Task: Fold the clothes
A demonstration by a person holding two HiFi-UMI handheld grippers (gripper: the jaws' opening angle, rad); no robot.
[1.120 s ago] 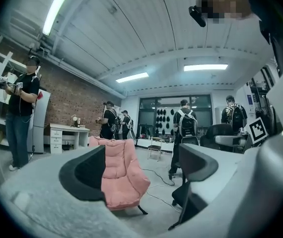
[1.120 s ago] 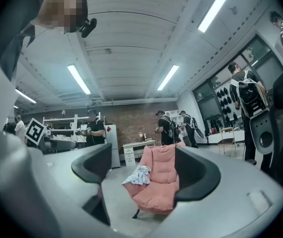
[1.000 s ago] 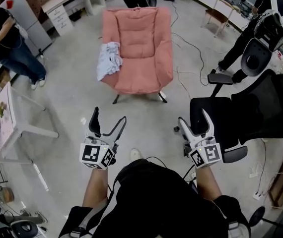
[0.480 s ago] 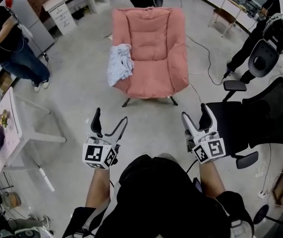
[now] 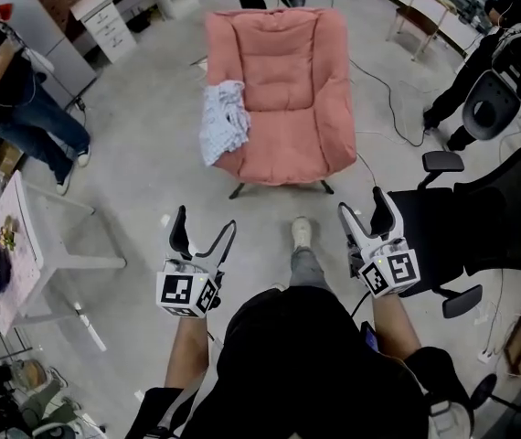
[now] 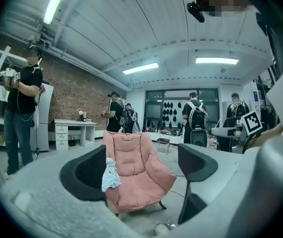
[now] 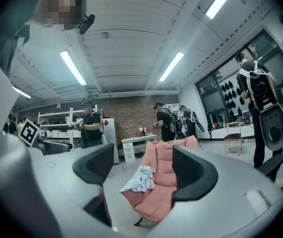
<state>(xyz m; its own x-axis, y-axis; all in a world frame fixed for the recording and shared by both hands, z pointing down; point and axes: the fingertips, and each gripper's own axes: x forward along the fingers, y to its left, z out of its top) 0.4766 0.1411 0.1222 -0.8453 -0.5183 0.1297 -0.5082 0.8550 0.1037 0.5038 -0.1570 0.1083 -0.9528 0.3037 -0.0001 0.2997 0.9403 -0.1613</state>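
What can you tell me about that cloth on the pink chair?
The cloth is pale, whitish blue with a faint checked look, and it seems soft and thin. It is crumpled in a loose bunch, not folded. It lies draped over one arm of the chair, the arm on the left in the head view, with part of it hanging down the outside. Only the chair touches it.

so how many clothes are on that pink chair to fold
1: a pale garment is draped over the arm of the pink armchair, on the left side in the head view. None other shows, though something could lie hidden beneath it.
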